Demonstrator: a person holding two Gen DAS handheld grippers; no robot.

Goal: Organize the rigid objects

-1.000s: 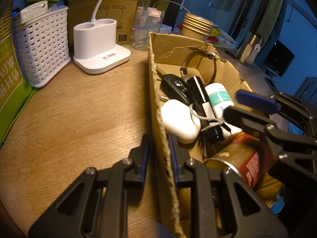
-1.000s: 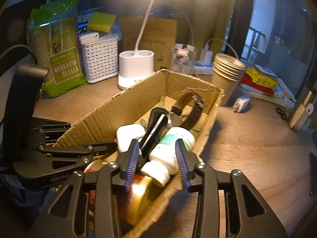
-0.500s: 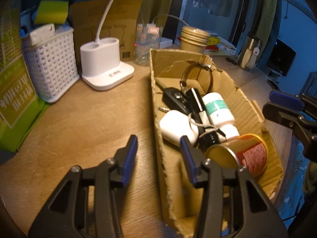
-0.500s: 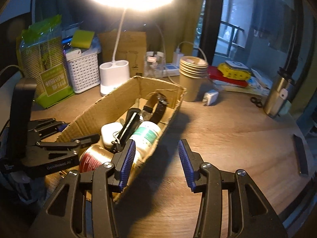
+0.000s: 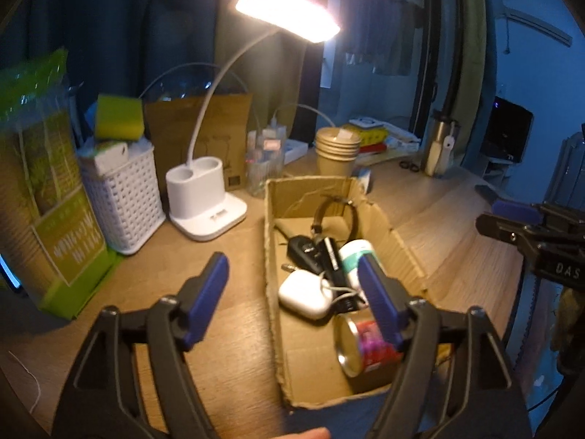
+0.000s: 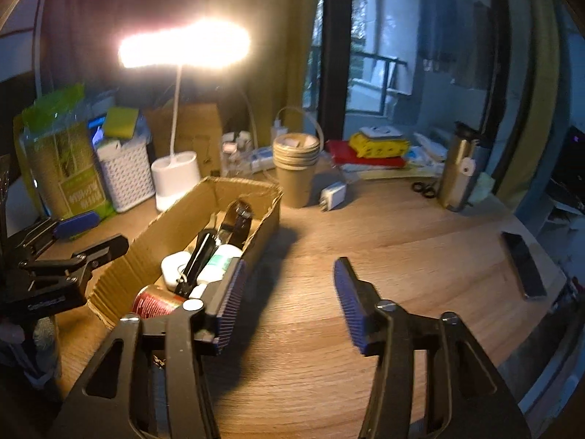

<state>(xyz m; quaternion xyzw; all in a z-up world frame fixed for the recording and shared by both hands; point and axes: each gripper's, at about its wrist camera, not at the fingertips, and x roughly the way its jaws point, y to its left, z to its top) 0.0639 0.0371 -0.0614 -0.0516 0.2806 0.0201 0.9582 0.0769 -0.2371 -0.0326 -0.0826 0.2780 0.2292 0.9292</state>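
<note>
An open cardboard box [image 5: 270, 241] lies on the wooden desk and shows in the right wrist view too [image 6: 172, 219]. It holds a white earbud case [image 5: 305, 294], a white bottle [image 5: 356, 252], a black car key [image 5: 303, 252], a watch [image 5: 334, 212] and a red tin can [image 5: 365, 344]. My left gripper [image 5: 292, 296] is open and empty, raised above the box's near left wall. My right gripper [image 6: 289, 300] is open and empty, over bare desk to the right of the box.
A white desk lamp [image 5: 204, 197], a white basket [image 5: 120, 197], a green pack [image 5: 47, 190] and stacked paper cups [image 5: 336, 150] stand behind the box. A charger plug [image 6: 332, 195], a metal flask [image 6: 457, 172] and a dark phone [image 6: 523, 265] lie to the right.
Both grippers have let go of the box walls, opened wide and drawn back and up. The box stays on the desk with its contents.
</note>
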